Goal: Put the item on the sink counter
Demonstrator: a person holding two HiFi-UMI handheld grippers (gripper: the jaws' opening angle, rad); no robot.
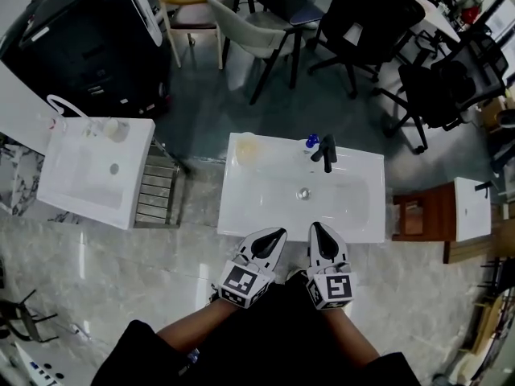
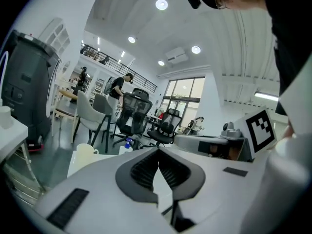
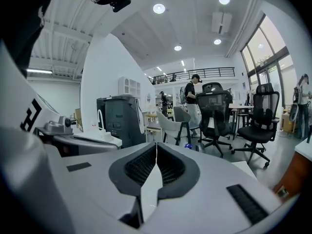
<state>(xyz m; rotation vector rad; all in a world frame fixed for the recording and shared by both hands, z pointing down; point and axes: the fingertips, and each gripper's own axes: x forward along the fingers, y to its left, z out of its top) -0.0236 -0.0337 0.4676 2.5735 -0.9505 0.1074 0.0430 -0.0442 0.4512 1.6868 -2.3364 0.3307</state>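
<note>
The item is most likely the pale cup [image 1: 247, 149], and it already stands upright on the sink counter [image 1: 241, 211] at the back left corner, clear of the basin. It has a handle on one side, seen in the left gripper view [image 2: 87, 153]. It looks stiff, light and probably ceramic, so it could be slick and might chip if knocked. The surest hold would be across the rim and wall, or on the handle. No brand or writing can be read on it.

A small bottle with a blue cap [image 1: 312, 141] stands at the back edge, just beside the black tap [image 1: 327, 152]. Its label is too small to read.

The left gripper [image 1: 273, 238] and the right gripper [image 1: 321, 233] hang over the front edge of the counter, well apart from the cup. Each one's own view shows the jaws pressed together with nothing between them [image 2: 158, 165] [image 3: 156, 163]. The only print nearby is the square markers on their cubes.
</note>
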